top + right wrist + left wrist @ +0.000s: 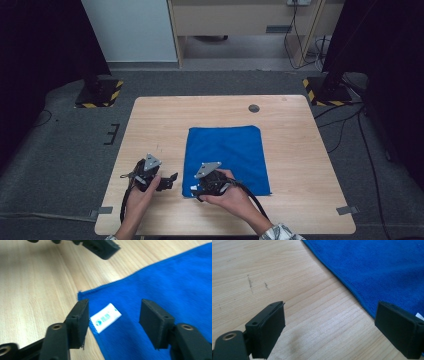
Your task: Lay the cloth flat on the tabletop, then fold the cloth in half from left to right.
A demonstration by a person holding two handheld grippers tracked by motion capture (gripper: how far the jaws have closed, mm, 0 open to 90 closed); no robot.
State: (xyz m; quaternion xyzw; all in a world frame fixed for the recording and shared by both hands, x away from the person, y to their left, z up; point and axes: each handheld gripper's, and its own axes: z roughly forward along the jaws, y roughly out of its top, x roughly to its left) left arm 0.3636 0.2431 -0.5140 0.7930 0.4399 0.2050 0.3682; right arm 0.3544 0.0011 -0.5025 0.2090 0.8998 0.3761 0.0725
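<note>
A wooden table [295, 150] carries a blue cloth [225, 152], spread flat a little right of the middle, near the front edge. Its fabric looks soft, with a stitched border. A small white label [105, 317] sits at its near-left corner, between the parted jaws of the right gripper [113, 322], which hold nothing. The left gripper [329, 325] is open over bare wood.

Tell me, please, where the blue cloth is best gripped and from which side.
Probably at the near left corner of the blue cloth, beside its white label. The cloth lies flat, so only an edge gives purchase; come in low from the bare wooden table, where the right claw already straddles that edge.
</note>
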